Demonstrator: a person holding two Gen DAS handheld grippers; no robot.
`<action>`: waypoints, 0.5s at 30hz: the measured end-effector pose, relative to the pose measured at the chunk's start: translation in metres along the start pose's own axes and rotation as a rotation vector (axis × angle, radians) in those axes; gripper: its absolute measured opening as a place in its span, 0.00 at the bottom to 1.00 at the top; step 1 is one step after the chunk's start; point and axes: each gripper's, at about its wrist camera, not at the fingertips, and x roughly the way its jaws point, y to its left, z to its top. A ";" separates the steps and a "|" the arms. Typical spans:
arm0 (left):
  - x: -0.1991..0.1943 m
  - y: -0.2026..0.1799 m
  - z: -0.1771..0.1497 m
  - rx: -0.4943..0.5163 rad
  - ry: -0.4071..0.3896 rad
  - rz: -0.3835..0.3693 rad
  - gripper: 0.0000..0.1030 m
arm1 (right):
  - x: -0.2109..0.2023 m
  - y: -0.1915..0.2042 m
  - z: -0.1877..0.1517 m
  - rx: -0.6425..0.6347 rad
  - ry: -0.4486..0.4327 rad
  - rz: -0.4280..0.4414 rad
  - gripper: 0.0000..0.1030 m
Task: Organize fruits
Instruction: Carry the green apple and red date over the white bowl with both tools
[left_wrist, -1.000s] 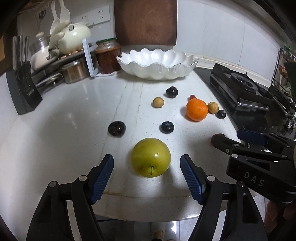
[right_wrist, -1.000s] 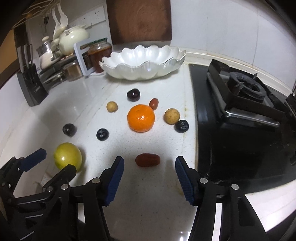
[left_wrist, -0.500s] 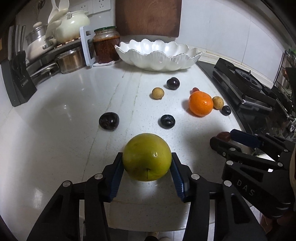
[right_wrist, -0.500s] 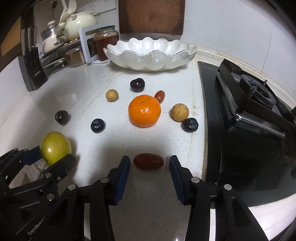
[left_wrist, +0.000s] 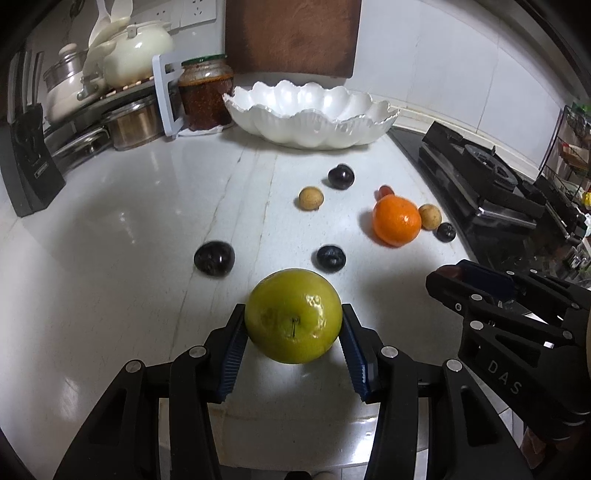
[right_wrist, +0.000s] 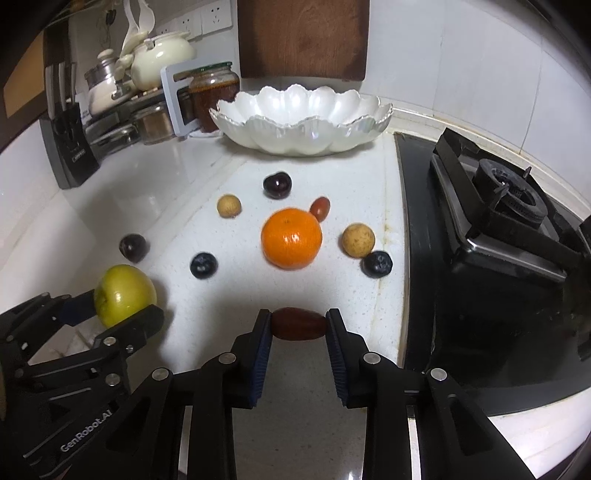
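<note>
My left gripper (left_wrist: 293, 332) is shut on a green apple (left_wrist: 293, 314), held just above the white counter; it also shows in the right wrist view (right_wrist: 123, 291). My right gripper (right_wrist: 299, 328) is shut on a dark red date (right_wrist: 299, 324) near the counter's front. An orange (right_wrist: 291, 238), two tan longans (right_wrist: 229, 205) (right_wrist: 357, 240), dark plums (right_wrist: 277, 184) (right_wrist: 132, 246), blueberries (right_wrist: 203, 264) (right_wrist: 376, 264) and a small red fruit (right_wrist: 320, 208) lie on the counter. A white scalloped bowl (right_wrist: 303, 125) stands empty at the back.
A gas stove (right_wrist: 498, 206) fills the right side. A knife block (right_wrist: 70, 147), pots (left_wrist: 133, 125), a teapot (right_wrist: 162, 59) and a jar (right_wrist: 214, 96) stand at the back left. A wooden board (right_wrist: 303, 37) leans on the wall.
Both grippers closed: the left onto the green apple, the right onto the red date. Both have risen slightly and moved forward.
</note>
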 end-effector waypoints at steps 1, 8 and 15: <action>-0.002 0.000 0.003 0.005 -0.008 -0.003 0.47 | -0.001 0.000 0.001 0.003 -0.005 0.000 0.30; -0.015 0.004 0.021 0.034 -0.079 -0.014 0.47 | -0.011 0.004 0.020 0.007 -0.047 -0.008 0.30; -0.024 0.014 0.047 0.040 -0.139 -0.034 0.47 | -0.021 0.008 0.044 0.019 -0.096 -0.023 0.30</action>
